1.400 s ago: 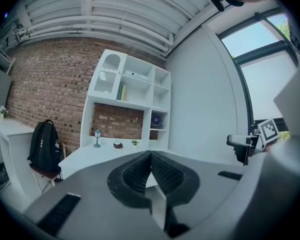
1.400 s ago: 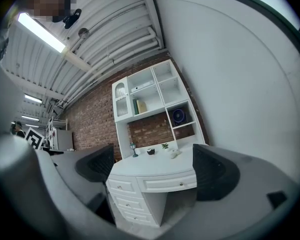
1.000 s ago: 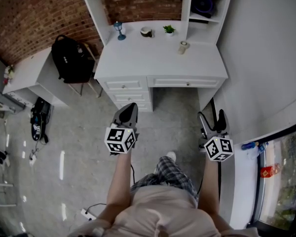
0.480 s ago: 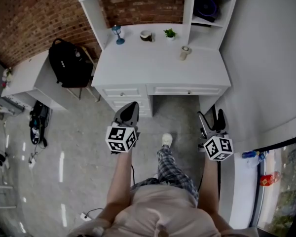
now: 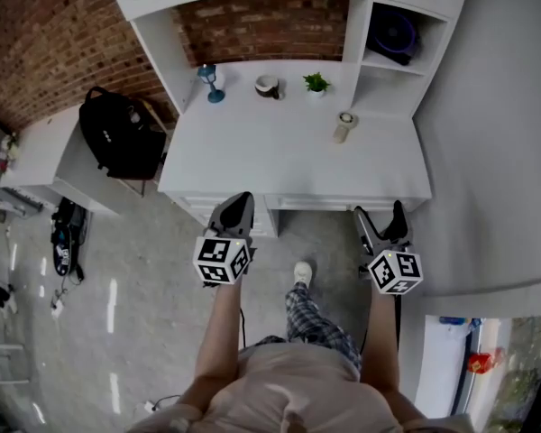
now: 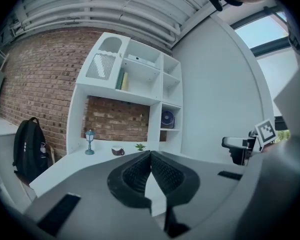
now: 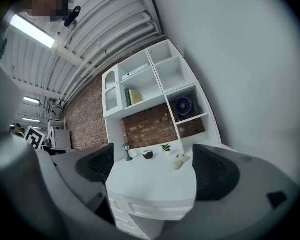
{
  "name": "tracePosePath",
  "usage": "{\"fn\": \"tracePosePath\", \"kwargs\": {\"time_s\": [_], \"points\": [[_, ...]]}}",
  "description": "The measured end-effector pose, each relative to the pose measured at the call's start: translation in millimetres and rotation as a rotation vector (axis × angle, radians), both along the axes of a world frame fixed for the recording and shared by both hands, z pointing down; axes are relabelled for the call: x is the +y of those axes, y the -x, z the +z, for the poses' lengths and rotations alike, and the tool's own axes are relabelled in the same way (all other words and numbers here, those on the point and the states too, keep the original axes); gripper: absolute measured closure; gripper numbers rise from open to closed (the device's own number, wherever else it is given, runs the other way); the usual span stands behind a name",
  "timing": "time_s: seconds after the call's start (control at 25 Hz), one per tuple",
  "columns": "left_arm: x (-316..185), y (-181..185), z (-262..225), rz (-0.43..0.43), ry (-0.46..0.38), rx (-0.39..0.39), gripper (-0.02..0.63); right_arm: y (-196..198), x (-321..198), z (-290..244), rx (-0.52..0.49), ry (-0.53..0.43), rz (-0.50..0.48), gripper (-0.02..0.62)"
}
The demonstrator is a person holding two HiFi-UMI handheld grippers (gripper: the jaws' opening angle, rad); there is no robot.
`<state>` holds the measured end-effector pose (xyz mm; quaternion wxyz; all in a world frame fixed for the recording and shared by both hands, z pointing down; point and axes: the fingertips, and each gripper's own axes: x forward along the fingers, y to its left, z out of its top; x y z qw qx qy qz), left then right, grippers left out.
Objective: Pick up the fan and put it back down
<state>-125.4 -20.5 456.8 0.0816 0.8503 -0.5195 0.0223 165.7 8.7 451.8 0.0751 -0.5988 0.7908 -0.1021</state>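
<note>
A small dark blue fan [image 5: 394,32] stands in the right-hand cubby of the white desk hutch; it also shows in the left gripper view as the fan [image 6: 167,119] and in the right gripper view as the fan [image 7: 183,106]. My left gripper [image 5: 234,206] is shut with nothing in it, held at the desk's front edge, its tips [image 6: 150,154] touching. My right gripper [image 5: 379,218] is open and empty, also short of the desk front, and its pads [image 7: 96,163] frame the desktop. Both grippers are far from the fan.
On the white desk [image 5: 252,161] stand a blue lamp [image 5: 207,81], a small bowl [image 5: 268,85], a potted plant [image 5: 316,83] and a cream object [image 5: 344,125]. A black backpack [image 5: 122,132] sits on a chair to the left. A white wall [image 5: 505,152] closes the right side.
The person has stepped toward the desk; both grippers are now at its front edge. The jaws have kept their states.
</note>
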Motion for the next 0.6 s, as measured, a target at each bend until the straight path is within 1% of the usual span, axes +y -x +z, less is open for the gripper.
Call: {"fn": "tracePosePath", "kwargs": {"time_s": [0.16,0.36,0.6], "points": [[-62.7,-13.3,3.8,-0.009,0.01,0.005,0.578,-2.7,-66.3,3.4,0.012,0.017,-0.031,0.112],[-139.6,-27.7,3.1,-0.016,0.011,-0.009,0.578,-10.3,-143.4,10.1,0.016,0.037,-0.053,0.112],[-213.7,-44.3,0.0,-0.016,0.01,-0.039,0.578,-19.0,-218.4,20.0,0.01,0.056,-0.066,0.111]]}}
